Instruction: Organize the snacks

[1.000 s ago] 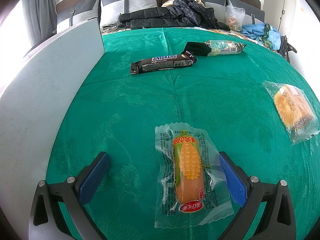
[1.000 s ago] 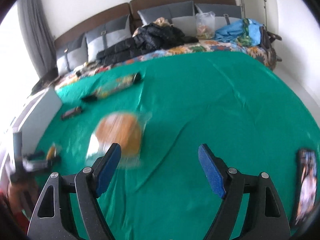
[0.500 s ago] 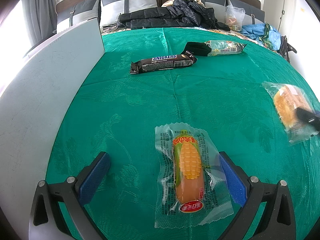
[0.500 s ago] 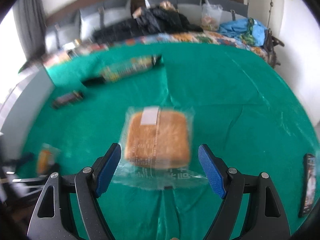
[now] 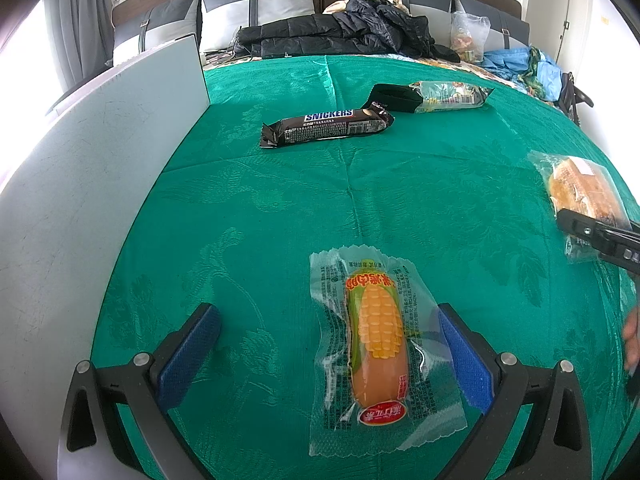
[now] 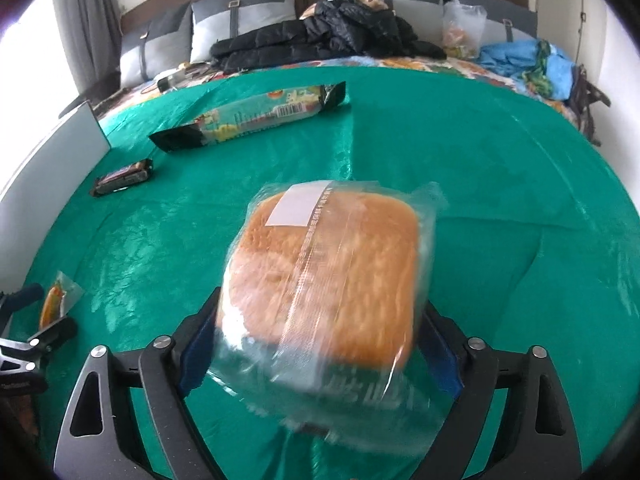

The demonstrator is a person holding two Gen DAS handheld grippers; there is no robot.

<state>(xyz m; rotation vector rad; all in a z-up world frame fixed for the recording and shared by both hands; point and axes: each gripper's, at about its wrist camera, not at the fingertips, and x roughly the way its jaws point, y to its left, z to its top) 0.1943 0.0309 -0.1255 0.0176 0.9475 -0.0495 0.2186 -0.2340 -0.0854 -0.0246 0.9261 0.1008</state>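
Observation:
A corn sausage in a clear wrapper (image 5: 378, 332) lies on the green cloth between the fingers of my left gripper (image 5: 326, 312), nearer the right finger; that gripper is open and apart from it. A wrapped square bread (image 6: 328, 268) lies on the cloth between the fingers of my right gripper (image 6: 318, 312). Its jaws are opening and stand wide on either side of the pack. In the left wrist view the bread (image 5: 580, 192) sits far right with one right finger (image 5: 592, 236) beside it. A Snickers bar (image 5: 326, 124) and a long biscuit pack (image 5: 436, 98) lie farther back.
A white board (image 5: 92, 200) stands along the cloth's left side. A black jacket (image 5: 340, 34), pillows and bags lie on the bed behind. A hand (image 5: 632, 336) shows at the right edge. Bare green cloth (image 5: 280, 208) spreads in the middle.
My right gripper has swung left and come down over the bread, which now sits between its wider-spread fingers. One of its fingers has entered the left wrist view. The left gripper stays still.

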